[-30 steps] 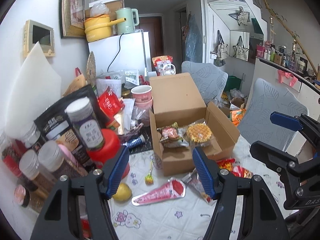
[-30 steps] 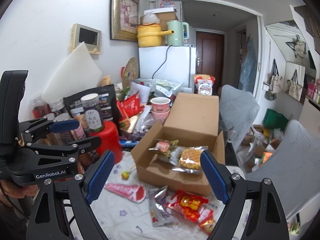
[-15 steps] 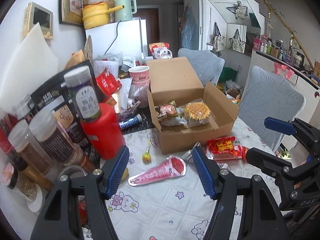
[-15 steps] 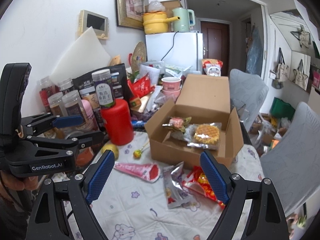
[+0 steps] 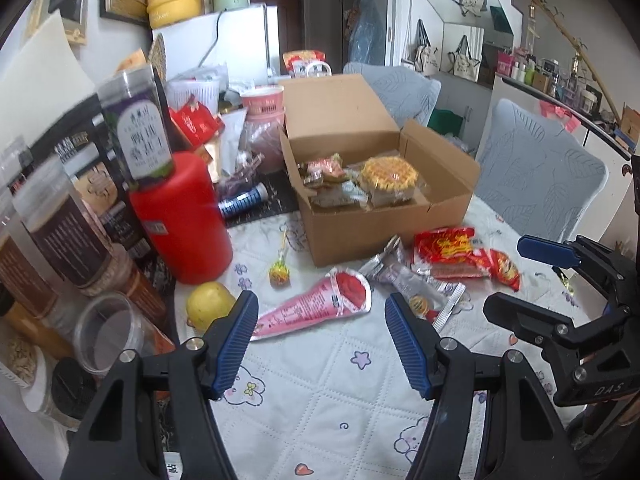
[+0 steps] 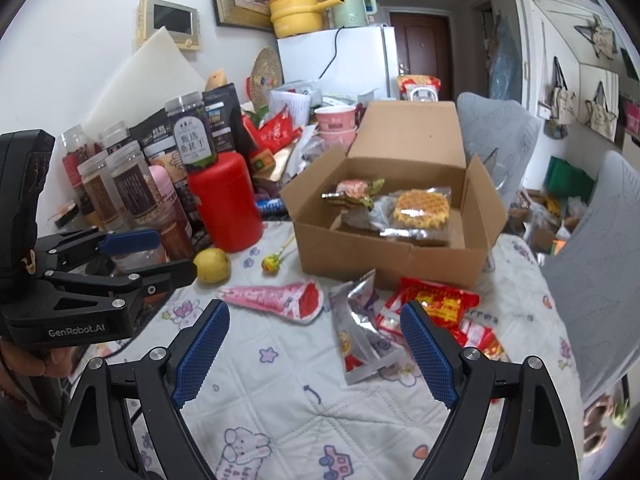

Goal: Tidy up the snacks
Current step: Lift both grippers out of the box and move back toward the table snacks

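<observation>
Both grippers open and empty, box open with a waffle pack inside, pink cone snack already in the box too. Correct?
Not quite. The pink cone snack is not in the cardboard box; it lies on the tablecloth in front of it, as the left wrist view shows. The rest holds: the left gripper and right gripper are open and empty, and the waffle pack is inside.

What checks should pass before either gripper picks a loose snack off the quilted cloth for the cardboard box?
1. Left gripper open, nothing between its pads: ok.
2. Right gripper open, nothing held: ok.
3. Open brown cardboard box lid up, room inside beside the wrapped waffle: ok.
4. Pink cone-shaped packet lying free ahead of the left gripper: ok.
5. Silver foil packet unobstructed: not ok, it overlaps the red snack bags.
6. Packets' weight: cannot tell.
</observation>
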A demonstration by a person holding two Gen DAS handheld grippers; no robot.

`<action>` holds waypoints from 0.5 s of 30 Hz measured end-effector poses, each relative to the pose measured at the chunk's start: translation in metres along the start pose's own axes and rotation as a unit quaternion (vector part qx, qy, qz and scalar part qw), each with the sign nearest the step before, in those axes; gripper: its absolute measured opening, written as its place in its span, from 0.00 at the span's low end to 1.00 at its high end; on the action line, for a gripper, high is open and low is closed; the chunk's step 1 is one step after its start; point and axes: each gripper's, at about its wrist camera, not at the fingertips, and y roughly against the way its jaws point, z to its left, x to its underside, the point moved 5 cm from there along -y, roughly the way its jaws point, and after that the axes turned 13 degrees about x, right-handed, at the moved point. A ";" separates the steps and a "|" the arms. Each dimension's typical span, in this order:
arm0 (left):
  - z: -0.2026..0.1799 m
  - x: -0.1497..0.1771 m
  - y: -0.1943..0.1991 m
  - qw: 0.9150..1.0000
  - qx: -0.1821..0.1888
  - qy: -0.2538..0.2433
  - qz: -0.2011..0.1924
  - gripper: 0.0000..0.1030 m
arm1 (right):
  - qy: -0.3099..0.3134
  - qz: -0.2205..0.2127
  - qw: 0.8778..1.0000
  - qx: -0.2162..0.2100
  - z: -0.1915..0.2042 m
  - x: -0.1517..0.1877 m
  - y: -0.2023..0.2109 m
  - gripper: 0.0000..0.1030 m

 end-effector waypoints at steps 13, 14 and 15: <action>0.034 0.008 -0.046 1.000 0.000 0.023 0.020 0.64 | 0.009 0.031 0.999 -0.016 0.008 0.012 -0.048 0.86; 0.036 0.008 -0.052 1.000 -0.002 0.022 0.022 0.64 | 0.009 0.034 0.999 -0.017 0.008 0.013 -0.052 0.86; 0.038 0.008 -0.056 0.999 -0.003 0.022 0.025 0.64 | 0.009 0.038 0.999 -0.017 0.007 0.013 -0.056 0.86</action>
